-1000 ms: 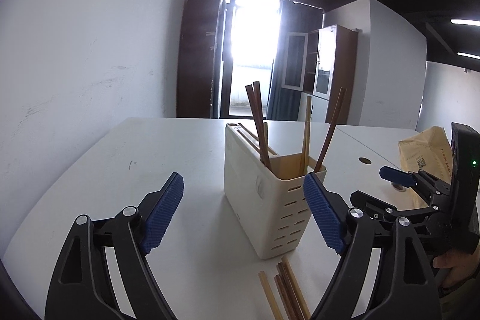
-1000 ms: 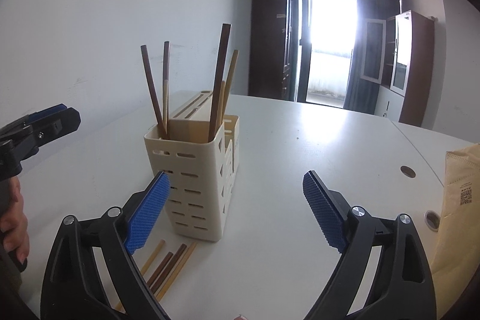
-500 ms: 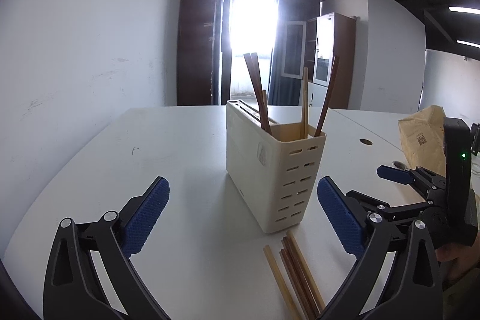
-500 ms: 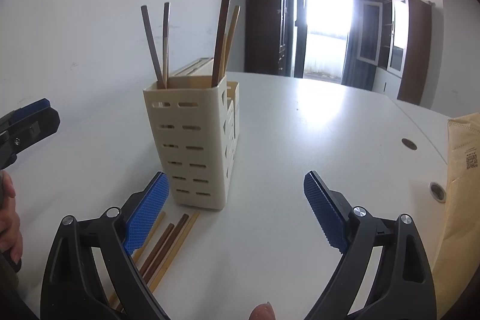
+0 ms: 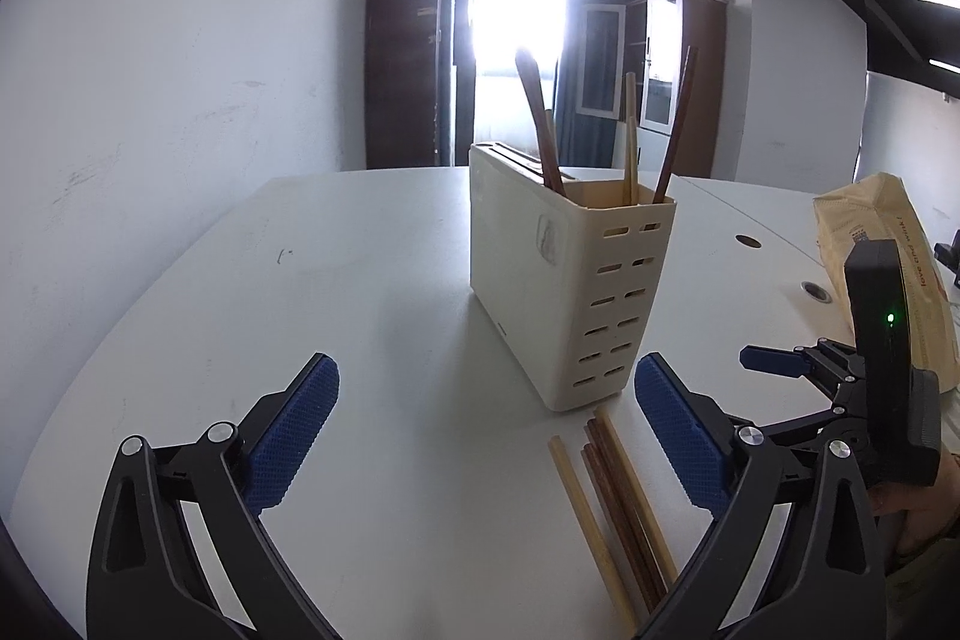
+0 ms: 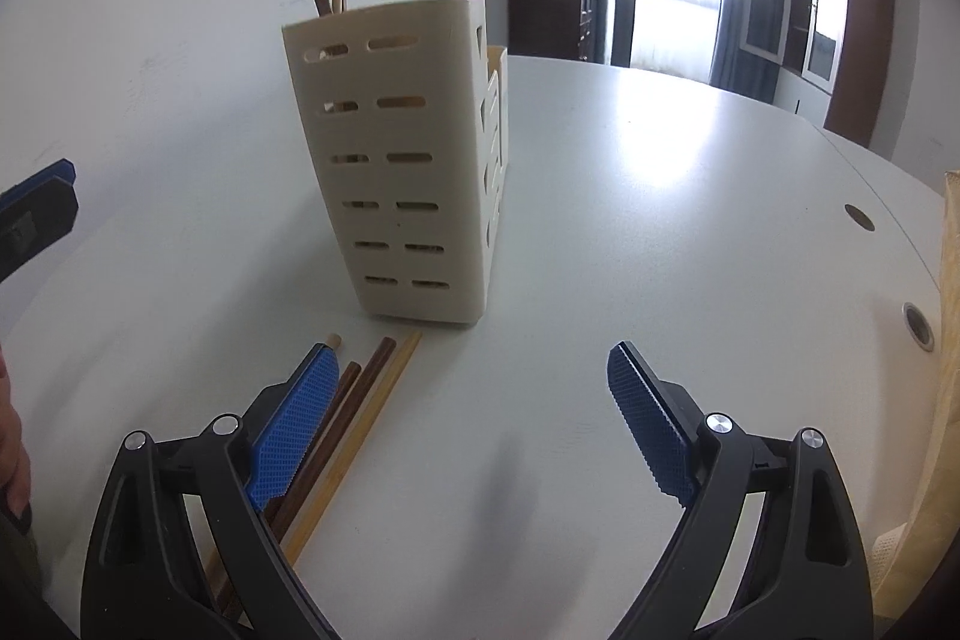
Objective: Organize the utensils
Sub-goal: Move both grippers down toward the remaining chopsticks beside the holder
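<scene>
A cream slotted utensil holder point(image 5: 573, 292) point(image 6: 408, 160) stands upright on the white table, with several dark and light chopsticks leaning out of its top. Several more chopsticks point(image 5: 612, 508) point(image 6: 354, 424) lie side by side on the table just in front of it. My left gripper point(image 5: 486, 436) is open and empty, hovering over bare table left of the loose chopsticks. My right gripper point(image 6: 474, 424) is open and empty too; its left finger point(image 6: 294, 430) hangs over the loose chopsticks, hiding part of them. The right gripper also shows at the right edge of the left wrist view point(image 5: 774, 364).
A tan paper bag point(image 5: 882, 256) point(image 6: 948, 340) lies on the right side of the table. Round cable holes point(image 6: 859, 216) dot the tabletop there. A white wall borders the table's left side. A hand point(image 6: 12, 454) shows at the lower left.
Both grippers have sunk toward the table and tilted down, so the holder and the loose chopsticks look nearer. The left gripper's jaws have spread wider.
</scene>
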### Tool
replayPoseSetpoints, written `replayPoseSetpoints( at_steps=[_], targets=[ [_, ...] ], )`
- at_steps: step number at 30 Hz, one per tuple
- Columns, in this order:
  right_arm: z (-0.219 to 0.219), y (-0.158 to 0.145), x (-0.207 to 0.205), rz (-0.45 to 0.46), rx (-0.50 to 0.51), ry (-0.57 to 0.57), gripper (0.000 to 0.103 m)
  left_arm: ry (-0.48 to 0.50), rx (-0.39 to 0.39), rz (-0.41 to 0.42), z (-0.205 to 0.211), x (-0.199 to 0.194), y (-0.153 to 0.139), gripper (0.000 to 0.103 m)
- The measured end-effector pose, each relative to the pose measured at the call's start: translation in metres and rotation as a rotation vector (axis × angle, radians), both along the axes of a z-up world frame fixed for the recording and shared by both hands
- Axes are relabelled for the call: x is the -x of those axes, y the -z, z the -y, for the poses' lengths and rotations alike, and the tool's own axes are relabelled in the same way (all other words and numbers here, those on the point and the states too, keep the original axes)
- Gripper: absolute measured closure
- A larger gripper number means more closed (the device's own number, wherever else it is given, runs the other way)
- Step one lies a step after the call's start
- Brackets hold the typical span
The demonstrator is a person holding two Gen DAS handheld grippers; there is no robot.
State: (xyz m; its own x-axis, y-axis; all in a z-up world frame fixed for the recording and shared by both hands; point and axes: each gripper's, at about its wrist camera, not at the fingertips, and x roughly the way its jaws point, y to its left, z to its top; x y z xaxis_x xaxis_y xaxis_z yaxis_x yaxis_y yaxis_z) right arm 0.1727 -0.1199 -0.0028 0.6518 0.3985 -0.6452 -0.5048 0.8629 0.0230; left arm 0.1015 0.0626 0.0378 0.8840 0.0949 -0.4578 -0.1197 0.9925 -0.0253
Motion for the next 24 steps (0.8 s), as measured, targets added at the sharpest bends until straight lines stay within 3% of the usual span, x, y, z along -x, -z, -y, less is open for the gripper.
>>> replayPoseSetpoints(
  at_steps=[12, 24],
  targets=[
    [-0.016, 0.027, -0.011, -0.125, 0.062, -0.003, 0.011, -0.028, 0.0, -0.025, -0.006, -0.003, 0.003, 0.006],
    [-0.03, 0.046, -0.022, -0.182, 0.092, 0.03, 0.011, -0.044, 0.017, -0.049, -0.011, -0.008, 0.008, 0.006]
  ],
)
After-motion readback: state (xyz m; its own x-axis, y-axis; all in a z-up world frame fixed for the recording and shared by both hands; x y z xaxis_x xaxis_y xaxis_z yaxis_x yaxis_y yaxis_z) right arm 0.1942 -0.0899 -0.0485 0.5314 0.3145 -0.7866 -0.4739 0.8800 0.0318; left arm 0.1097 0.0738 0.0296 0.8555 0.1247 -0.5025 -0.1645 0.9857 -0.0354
